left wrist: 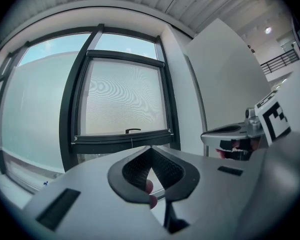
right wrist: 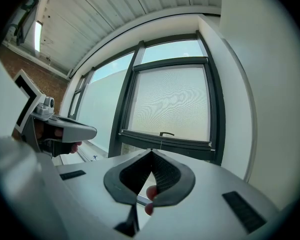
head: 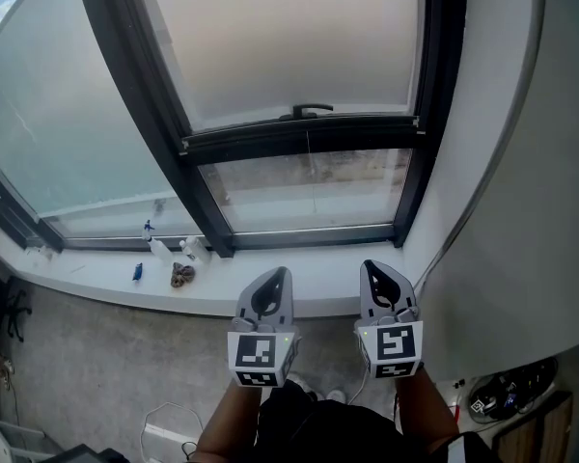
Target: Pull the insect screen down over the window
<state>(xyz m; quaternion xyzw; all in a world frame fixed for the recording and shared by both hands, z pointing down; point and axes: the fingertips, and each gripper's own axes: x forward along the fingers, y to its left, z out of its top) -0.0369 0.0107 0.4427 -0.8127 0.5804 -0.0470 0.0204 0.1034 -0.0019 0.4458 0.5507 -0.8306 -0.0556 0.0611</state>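
Observation:
The insect screen (head: 289, 37) covers most of the dark-framed window, a grey mesh seen also in the left gripper view (left wrist: 125, 96) and the right gripper view (right wrist: 172, 104). Its bottom bar (head: 304, 133) carries a small black handle (head: 312, 110) and hangs a little above the sill; a strip of bare glass (head: 309, 183) shows below it. My left gripper (head: 281, 276) and right gripper (head: 369, 269) are side by side in front of the sill, well short of the bar. Both are shut and hold nothing.
A white sill (head: 222, 283) runs under the window, with small bottles (head: 188, 250) and a brownish clump (head: 181, 276) at its left part. A white wall (head: 521, 162) stands on the right. Cables (head: 502, 394) lie on the floor at lower right.

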